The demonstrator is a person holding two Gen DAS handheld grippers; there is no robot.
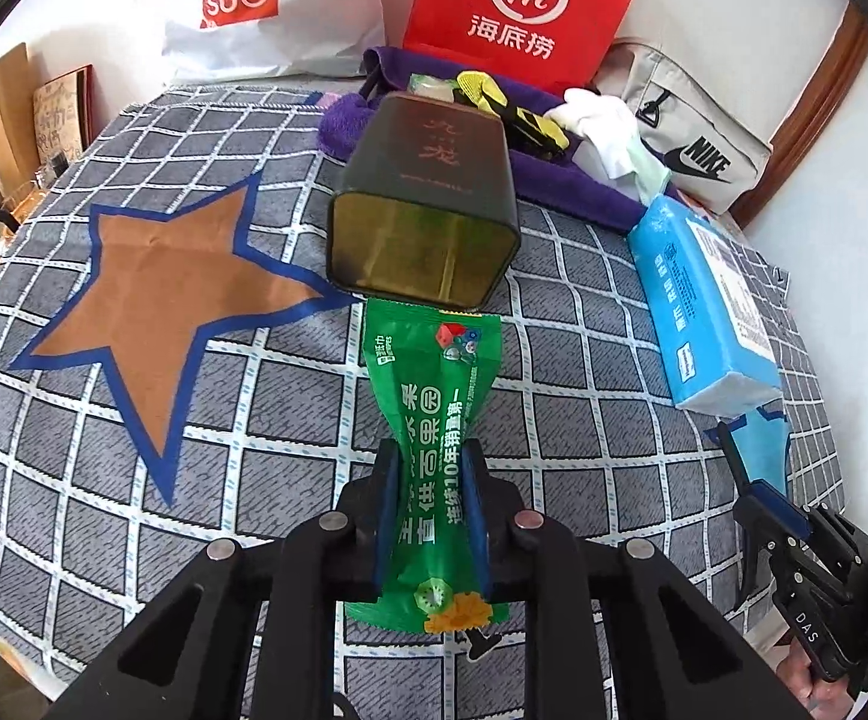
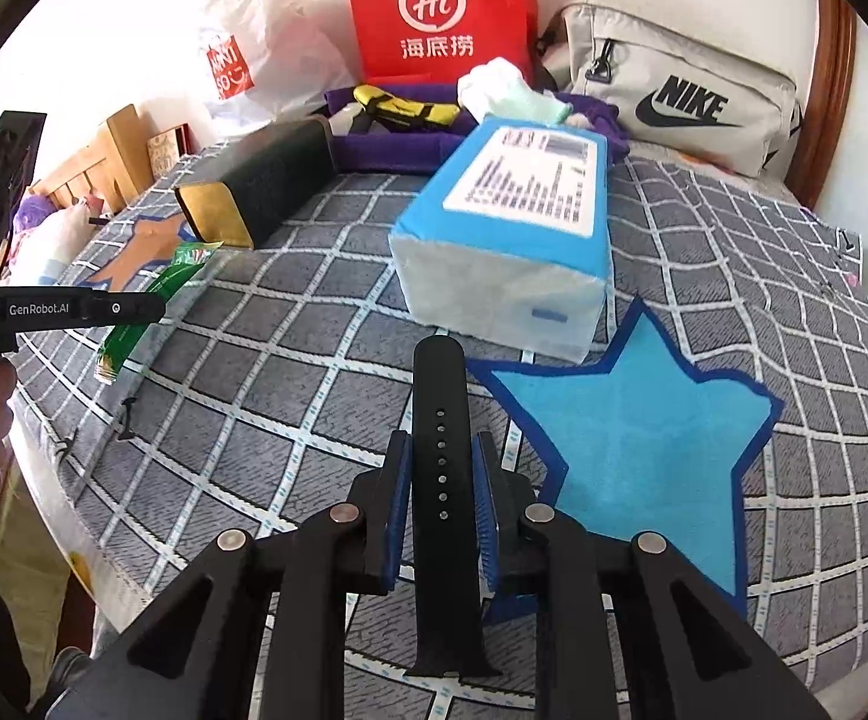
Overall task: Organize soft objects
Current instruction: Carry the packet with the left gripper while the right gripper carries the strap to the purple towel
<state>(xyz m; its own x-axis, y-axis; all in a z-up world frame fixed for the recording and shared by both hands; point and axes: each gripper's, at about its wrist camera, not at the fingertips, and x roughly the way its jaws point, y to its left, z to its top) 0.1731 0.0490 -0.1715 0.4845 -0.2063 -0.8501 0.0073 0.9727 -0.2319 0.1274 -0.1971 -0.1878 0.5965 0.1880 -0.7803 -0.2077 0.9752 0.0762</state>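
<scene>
Over checked quilt, left gripper (image 1: 431, 468) pinching crinkly green sachet (image 1: 434, 396), right gripper (image 2: 441, 462) clamping perforated black strap (image 2: 439, 420)

On the bed (image 1: 254, 360), the tin (image 1: 428, 204) lies at frame centre, a snack pouch (image 1: 434, 396) just below it, the tissue pack (image 1: 704, 306) right, bags behind.

Label text on blue tissue pack (image 2: 524, 180) blurred, unreadable. Black strap (image 2: 440, 480) base hidden btwn tongs. White Miniso bag (image 1: 266, 0) cut off at top, probably plastic.
</scene>
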